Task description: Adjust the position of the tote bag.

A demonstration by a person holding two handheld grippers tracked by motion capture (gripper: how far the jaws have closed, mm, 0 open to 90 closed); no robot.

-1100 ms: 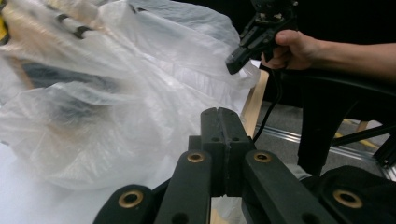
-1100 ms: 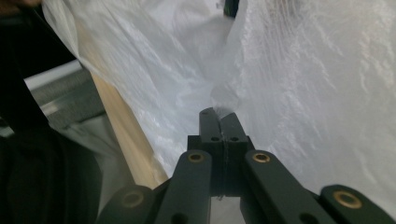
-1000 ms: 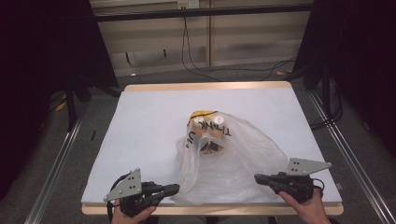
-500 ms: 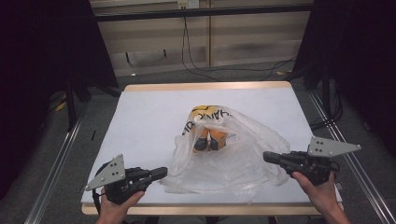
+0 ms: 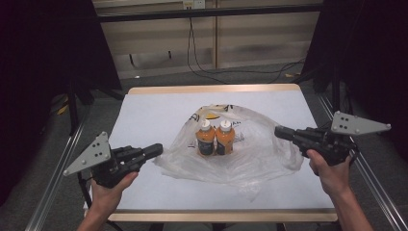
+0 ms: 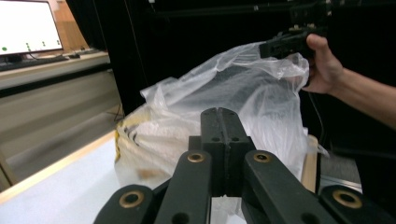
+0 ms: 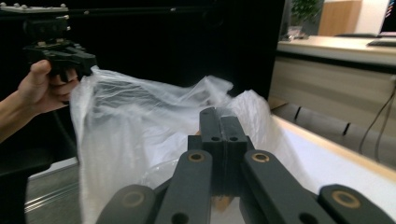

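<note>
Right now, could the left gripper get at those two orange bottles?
Probably not directly. The left gripper is shut on an edge of the clear plastic bag, and the two orange bottles stand inside that bag, so the film covers them on its side.

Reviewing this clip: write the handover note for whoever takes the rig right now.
Left gripper: shut on the plastic bag, pinching its left edge.
Right gripper: shut on the plastic bag's right edge.
Things: two orange bottles stand upright side by side inside the bag, mid-table.
Done: both bag edges gripped and held up off the table, bag stretched open.
Left: probably lift the loaded bag or pull it off the bottles; unclear which.
</note>
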